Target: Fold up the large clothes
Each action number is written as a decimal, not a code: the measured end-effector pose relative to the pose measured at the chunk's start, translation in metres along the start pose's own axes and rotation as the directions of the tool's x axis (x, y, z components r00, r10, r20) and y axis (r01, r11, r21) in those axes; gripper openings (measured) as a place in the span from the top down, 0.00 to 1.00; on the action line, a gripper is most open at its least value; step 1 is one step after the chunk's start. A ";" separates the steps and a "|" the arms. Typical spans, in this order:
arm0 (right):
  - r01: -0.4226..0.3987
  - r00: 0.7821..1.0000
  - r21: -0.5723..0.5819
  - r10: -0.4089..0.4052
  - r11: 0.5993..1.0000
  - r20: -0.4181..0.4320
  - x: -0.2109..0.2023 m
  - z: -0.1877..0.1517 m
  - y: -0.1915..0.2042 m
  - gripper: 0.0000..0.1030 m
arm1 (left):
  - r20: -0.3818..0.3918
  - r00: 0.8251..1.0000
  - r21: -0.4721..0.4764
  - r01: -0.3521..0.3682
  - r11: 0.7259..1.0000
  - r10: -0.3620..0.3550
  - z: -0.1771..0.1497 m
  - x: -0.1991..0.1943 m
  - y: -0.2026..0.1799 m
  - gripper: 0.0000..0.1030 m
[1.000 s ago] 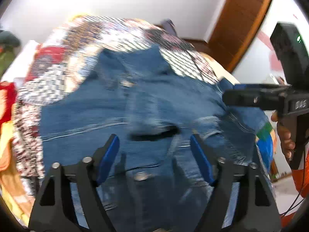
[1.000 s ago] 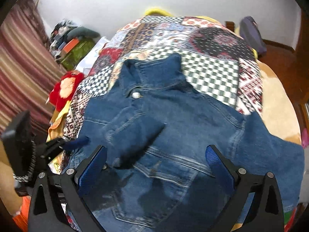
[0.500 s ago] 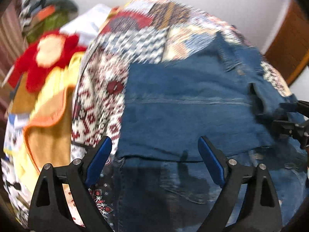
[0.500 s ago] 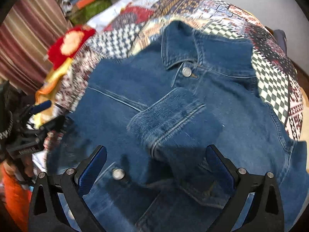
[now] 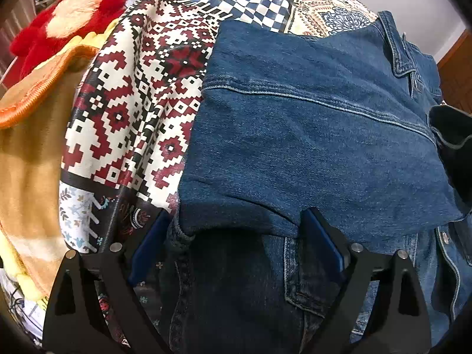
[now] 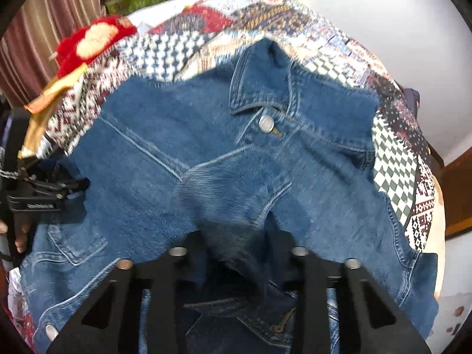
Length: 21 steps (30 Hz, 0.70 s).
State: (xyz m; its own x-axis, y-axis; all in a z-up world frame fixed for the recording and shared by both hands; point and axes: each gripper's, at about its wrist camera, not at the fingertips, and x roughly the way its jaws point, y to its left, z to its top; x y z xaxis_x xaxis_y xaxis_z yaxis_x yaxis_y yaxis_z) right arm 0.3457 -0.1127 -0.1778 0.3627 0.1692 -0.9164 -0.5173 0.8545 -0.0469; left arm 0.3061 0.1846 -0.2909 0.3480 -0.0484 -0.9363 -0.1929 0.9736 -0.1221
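We see the denim jacket [image 6: 309, 177] lying front up on the patchwork bedspread [image 5: 132, 103], its long axis running away from us and the collar [image 6: 259, 82] pointing to the far wall. It is blue, with one sleeve folded across the chest. Our left gripper [image 5: 236, 242] is spread wide around the sleeve's fold. Our right gripper [image 6: 239, 253] pinches the sleeve cuff [image 6: 224, 206].

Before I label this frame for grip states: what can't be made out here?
- Right gripper, right wrist view: its jaws' tips are buried under the folded sleeve of the blue denim jacket, so any grip is unclear.
- Jacket hem: cut off by both views' lower edges.
- Right view: motion-blurred.
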 end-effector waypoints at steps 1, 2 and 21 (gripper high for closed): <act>-0.008 1.000 0.011 0.007 1.000 0.022 -0.006 0.001 -0.003 0.81 | 0.000 1.000 0.002 -0.008 1.000 0.008 0.001 -0.003 -0.001 0.11; -0.018 0.999 0.025 0.017 1.000 0.049 -0.014 0.002 -0.006 0.82 | 0.006 1.000 0.010 -0.022 1.000 0.022 0.003 -0.009 -0.001 0.11; -0.124 0.991 0.244 0.107 0.962 0.080 -0.040 -0.040 -0.083 0.83 | -0.011 0.999 0.259 0.054 0.964 -0.053 0.022 -0.024 -0.138 0.10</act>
State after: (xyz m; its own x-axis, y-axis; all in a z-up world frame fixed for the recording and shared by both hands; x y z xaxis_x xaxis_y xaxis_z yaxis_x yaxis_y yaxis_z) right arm 0.3429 -0.2102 -0.1529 0.3664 0.2986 -0.8812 -0.3529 0.9210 0.1653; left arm 0.3442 0.0565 -0.2442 0.3474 -0.1024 -0.9321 0.0708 0.9940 -0.0828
